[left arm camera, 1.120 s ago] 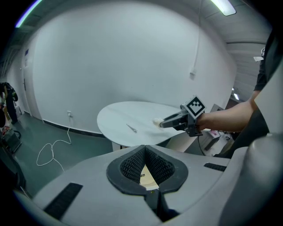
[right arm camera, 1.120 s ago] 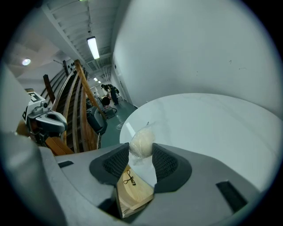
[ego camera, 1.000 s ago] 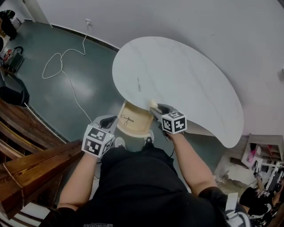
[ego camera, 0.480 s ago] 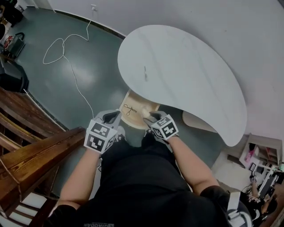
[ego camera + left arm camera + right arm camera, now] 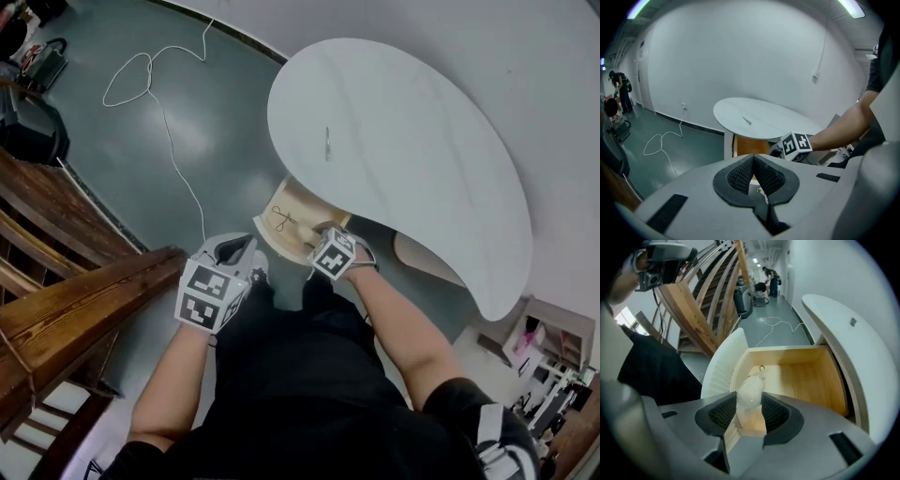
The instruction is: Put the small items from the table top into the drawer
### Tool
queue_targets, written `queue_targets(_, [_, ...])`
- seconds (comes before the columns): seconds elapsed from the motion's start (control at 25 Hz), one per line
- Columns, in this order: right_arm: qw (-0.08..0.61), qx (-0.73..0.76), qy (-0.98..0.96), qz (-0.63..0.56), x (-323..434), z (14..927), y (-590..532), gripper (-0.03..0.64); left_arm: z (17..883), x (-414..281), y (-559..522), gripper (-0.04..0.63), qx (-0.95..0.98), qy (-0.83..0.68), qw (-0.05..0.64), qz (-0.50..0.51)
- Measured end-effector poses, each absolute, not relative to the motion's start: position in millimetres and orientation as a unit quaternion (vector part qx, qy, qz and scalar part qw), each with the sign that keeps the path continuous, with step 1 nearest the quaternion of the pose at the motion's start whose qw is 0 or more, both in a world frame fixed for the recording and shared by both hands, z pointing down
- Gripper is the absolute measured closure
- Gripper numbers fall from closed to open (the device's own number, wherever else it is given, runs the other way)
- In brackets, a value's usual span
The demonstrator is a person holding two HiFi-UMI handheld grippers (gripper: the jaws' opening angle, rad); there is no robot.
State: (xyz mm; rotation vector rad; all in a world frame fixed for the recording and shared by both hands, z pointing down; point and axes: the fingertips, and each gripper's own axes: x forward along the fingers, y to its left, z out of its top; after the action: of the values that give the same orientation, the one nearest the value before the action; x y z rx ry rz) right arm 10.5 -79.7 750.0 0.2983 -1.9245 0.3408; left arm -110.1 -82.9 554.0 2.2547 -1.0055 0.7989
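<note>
Drawer [image 5: 801,376] open; right tool [image 5: 749,401] clamps pale small item [image 5: 751,389] over its front edge; left tool [image 5: 753,160] closed, empty.

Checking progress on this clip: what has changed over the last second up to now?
The right gripper, shut on the pale translucent item, came away from the table edge toward the person and now holds it over the open drawer, not yet released. The left gripper stayed shut and empty by the person's body. The thin item stayed on the table, the dark wiry item in the drawer.
</note>
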Motion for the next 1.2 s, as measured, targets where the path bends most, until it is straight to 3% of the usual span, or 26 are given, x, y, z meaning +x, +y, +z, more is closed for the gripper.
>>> queue_targets(0.4, [0.578,0.043,-0.808,0.107,-6.1,770.1,-79.5,0.440,561.7,-127.1,-71.3,0.580,0.811,-0.411,0.296,0.291])
queue_targets(0.72, [0.552,0.063,-0.822,0.125,-8.7,751.8,-80.1,0.442,559.8,-122.7,-79.1,0.580,0.814,-0.412,0.293,0.286])
queue_targets(1.04, [0.447,0.175,-0.851,0.212,1.9,695.2,-99.3,0.470,544.3,-100.1,-100.8,0.580,0.832,-0.395,0.271,0.280])
queue_targets(1.2, [0.368,0.234,-0.872,0.221,11.5,644.9,-115.7,0.539,533.1,-85.7,-110.8,0.580,0.843,-0.384,0.262,0.270])
